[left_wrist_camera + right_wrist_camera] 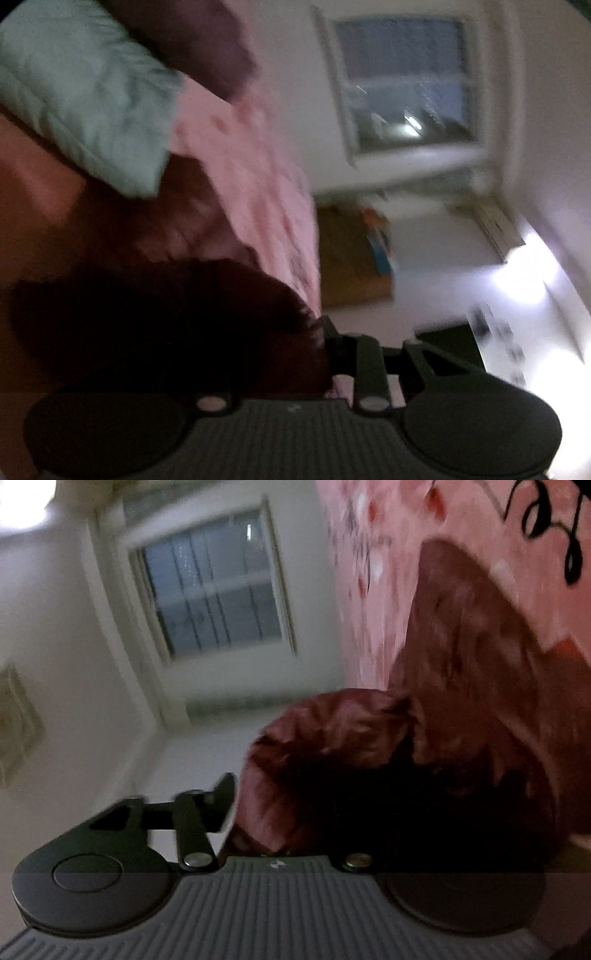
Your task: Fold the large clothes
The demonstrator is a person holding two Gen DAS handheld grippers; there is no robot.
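We've got the maroon garment [369, 746] bunched over both grippers, lower middle of each frame. Left gripper [325, 354] and right gripper [236, 812] each seem pinched on it, though it's blurry. Keep both edges level and taut.

Both views motion-blurred, left gripper [325, 332] with one finger buried under the dark maroon garment [166, 314], right gripper [236, 794] likewise half covered, jaw gaps unreadable, pink patterned bedding [388, 554] cut off above.
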